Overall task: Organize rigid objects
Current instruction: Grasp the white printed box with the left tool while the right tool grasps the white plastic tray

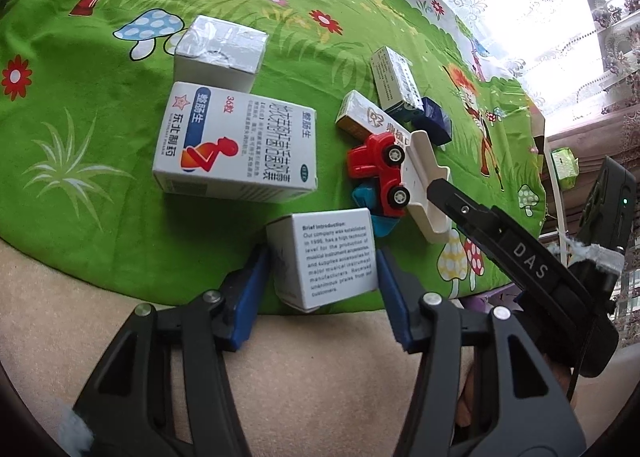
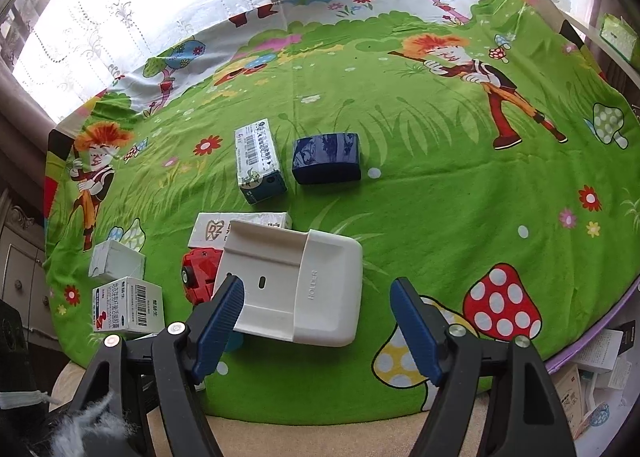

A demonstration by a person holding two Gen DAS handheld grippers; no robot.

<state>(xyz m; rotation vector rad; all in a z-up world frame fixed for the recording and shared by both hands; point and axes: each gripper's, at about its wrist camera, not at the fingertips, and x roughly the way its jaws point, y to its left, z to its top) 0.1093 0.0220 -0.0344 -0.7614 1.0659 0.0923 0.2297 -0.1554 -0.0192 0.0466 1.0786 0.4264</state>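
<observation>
Green cartoon-print cloth covers the desk; all items rest on it.

Largest item: white medicine box with blue-and-red figure print, lying flat. Just behind it, a plain grey-white box.

White plastic holder, tray-shaped, lies between the two fingers of the right gripper. Left blue pad overlaps the holder's left edge; contact cannot be confirmed. Right pad stands clear of the holder, green cloth visible in the gap. Gripper spread, not pinching.

Small white box with English text sits at the near edge of the cloth, between the blue pads of the left gripper. Both pads lie against its side faces; gripper pinching the box.

Red toy car lies on its side, touching the holder's left side, with a blue piece under it. A long white-and-gold box lies just behind the car.

Farther back: barcode-labelled white-and-teal box and dark blue box, side by side, slightly apart.
</observation>
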